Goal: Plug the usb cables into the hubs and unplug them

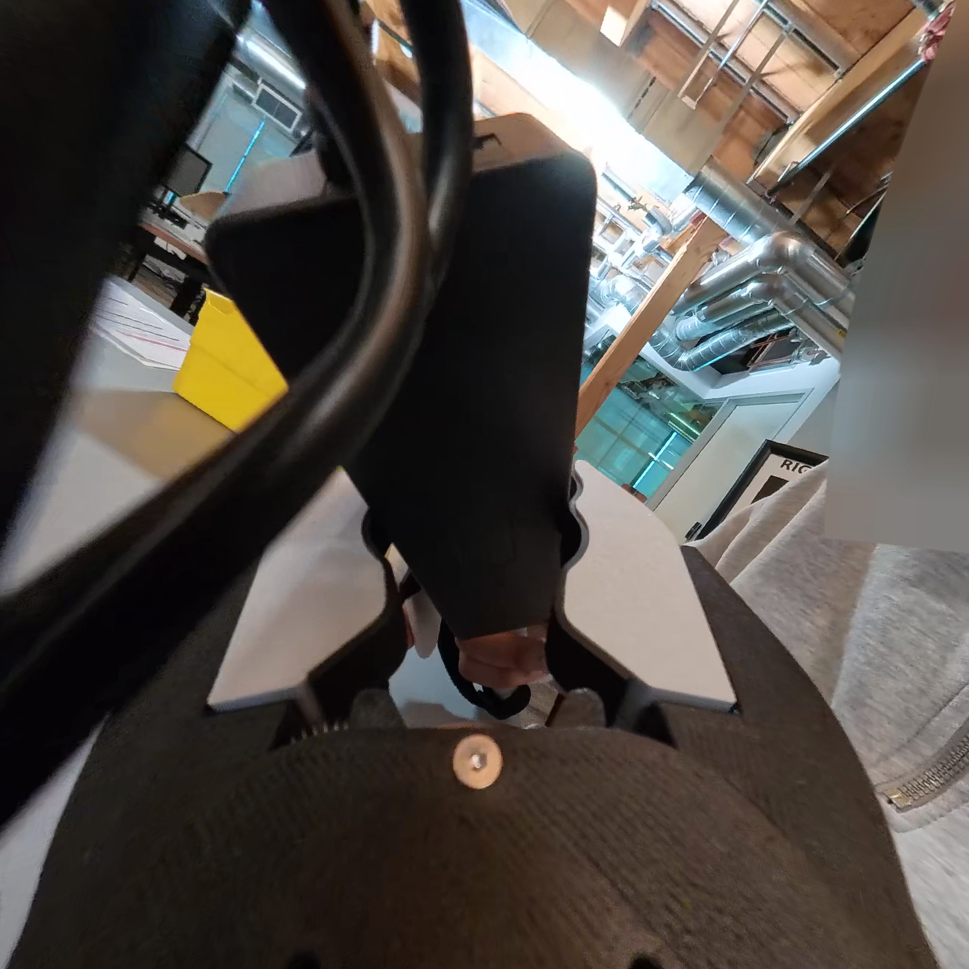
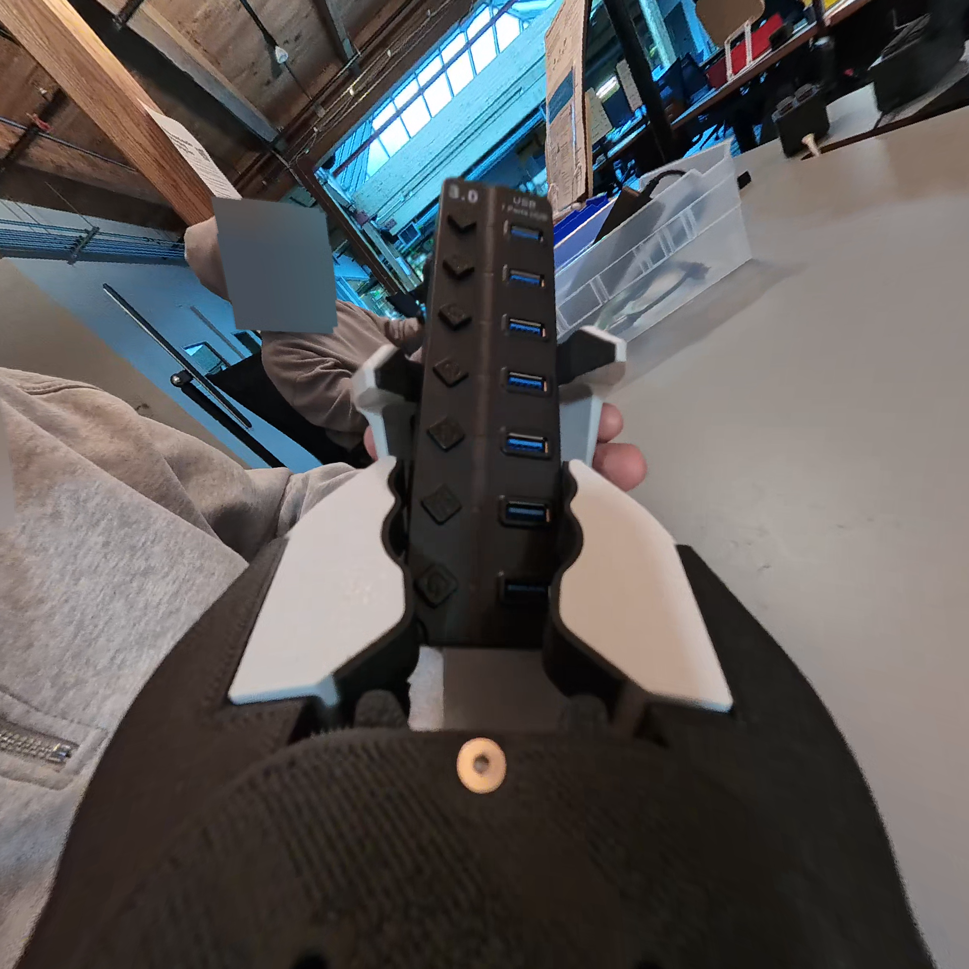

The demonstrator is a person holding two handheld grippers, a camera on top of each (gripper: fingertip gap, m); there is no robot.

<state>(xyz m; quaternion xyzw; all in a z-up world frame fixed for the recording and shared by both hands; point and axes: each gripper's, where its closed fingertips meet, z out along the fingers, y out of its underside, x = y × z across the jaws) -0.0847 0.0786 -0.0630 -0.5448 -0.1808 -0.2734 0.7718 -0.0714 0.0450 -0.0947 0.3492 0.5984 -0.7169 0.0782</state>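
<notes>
A long black USB hub (image 2: pixel 485 314) with several blue ports and a row of diamond buttons stands between the fingers of my right gripper (image 2: pixel 482 487), which is shut on its near end. No plug shows in the visible ports. Farther up, my left gripper (image 2: pixel 487 377) clamps the same hub, with a hand behind it. In the left wrist view my left gripper (image 1: pixel 472 514) is shut on the hub's plain black side (image 1: pixel 503 341). Two black cables (image 1: pixel 398 262) loop across in front of it. A large dark shape fills the upper left of that view.
A yellow bin (image 1: pixel 225 362) sits on the pale table (image 2: pixel 813 472). A clear plastic bin (image 2: pixel 671 251) with cables stands at the far right. The holder's grey hoodie (image 2: pixel 105 498) is close on the left. Another person (image 2: pixel 325 367) sits behind. Tip to tip, the grippers are about 4 centimeters apart.
</notes>
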